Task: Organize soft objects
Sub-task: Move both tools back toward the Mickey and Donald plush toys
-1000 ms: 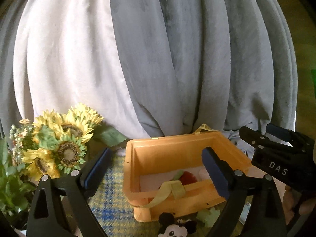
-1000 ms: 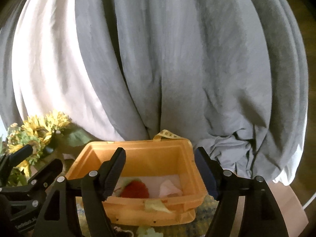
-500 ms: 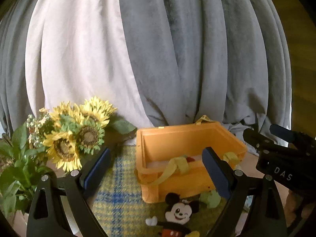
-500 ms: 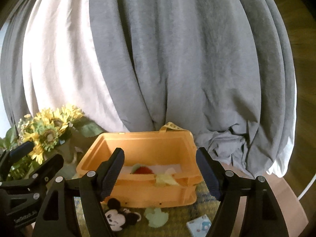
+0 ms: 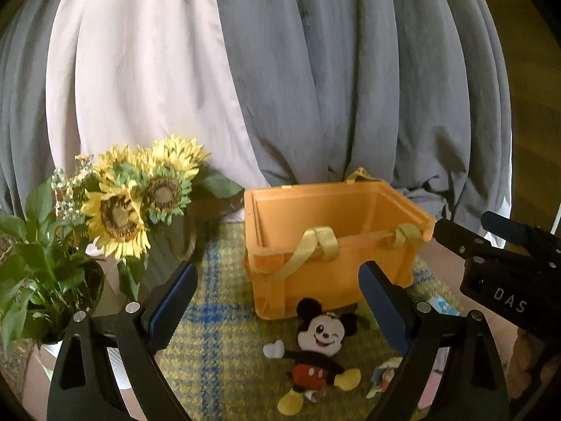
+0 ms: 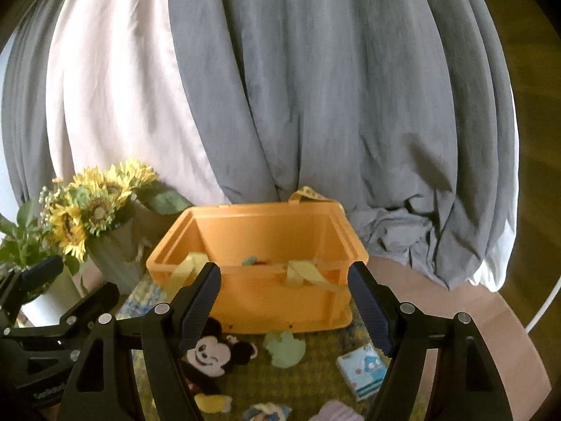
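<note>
An orange bin (image 5: 336, 245) with yellow strap handles stands on a yellow-and-blue plaid cloth (image 5: 217, 336); it shows in the right wrist view too (image 6: 259, 294), with soft items partly visible inside. A Mickey Mouse plush (image 5: 315, 347) lies in front of the bin, also in the right wrist view (image 6: 210, 354). A pale green soft toy (image 6: 284, 349), a small blue-and-white pouch (image 6: 364, 368) and other small soft pieces lie beside it. My left gripper (image 5: 277, 305) is open and empty above the plush. My right gripper (image 6: 284, 301) is open and empty before the bin.
A sunflower bouquet (image 5: 140, 196) in a vase and a leafy potted plant (image 5: 31, 263) stand left of the bin. Grey and white curtains (image 5: 298, 87) hang close behind. The round wooden table's edge (image 6: 519, 333) curves at the right.
Both grippers have pulled back and up from the bin, so the plush and other soft items on the cloth have come into view. Both stay open.
</note>
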`<state>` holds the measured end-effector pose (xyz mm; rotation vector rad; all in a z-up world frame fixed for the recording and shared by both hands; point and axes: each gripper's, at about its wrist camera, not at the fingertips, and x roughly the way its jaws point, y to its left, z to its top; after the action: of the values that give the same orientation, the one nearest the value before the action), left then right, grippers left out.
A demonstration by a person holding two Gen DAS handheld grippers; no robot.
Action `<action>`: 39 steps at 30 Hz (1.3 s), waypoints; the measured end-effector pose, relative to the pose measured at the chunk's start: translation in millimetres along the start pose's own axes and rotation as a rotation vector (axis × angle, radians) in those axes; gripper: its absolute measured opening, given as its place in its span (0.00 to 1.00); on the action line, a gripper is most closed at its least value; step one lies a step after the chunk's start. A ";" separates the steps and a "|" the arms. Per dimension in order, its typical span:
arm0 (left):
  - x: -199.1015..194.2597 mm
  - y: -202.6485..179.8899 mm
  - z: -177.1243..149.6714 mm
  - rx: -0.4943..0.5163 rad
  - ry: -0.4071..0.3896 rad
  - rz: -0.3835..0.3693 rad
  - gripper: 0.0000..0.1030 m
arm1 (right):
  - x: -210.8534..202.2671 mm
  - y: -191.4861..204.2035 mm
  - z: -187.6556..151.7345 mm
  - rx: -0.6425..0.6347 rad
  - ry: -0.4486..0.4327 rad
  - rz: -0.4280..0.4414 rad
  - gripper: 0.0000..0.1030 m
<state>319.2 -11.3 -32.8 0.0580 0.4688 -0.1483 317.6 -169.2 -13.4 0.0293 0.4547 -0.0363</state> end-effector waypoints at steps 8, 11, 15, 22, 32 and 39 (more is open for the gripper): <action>1.6 0.8 -17.4 0.026 0.046 -0.015 0.91 | 0.0 1.9 -20.2 0.009 0.054 -0.022 0.73; 3.3 1.9 -23.3 0.025 0.065 -0.024 0.91 | -0.1 3.2 -27.4 0.009 0.075 -0.029 0.73; 5.5 3.3 -31.5 0.020 0.092 -0.040 0.91 | 0.0 4.9 -35.7 0.006 0.104 -0.036 0.73; 11.3 4.1 -44.6 0.025 0.138 -0.063 0.91 | 1.6 8.1 -49.9 -0.002 0.152 -0.047 0.73; 26.6 8.6 -59.4 0.028 0.200 -0.083 0.91 | 12.4 14.3 -71.3 0.008 0.238 -0.038 0.73; 36.8 8.8 -69.7 0.043 0.236 -0.099 0.91 | 23.8 14.4 -85.3 0.021 0.296 -0.042 0.73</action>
<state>321.9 -1.1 -111.4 0.0950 0.7050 -0.2502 302.2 -152.3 -100.1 0.0459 0.7510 -0.0783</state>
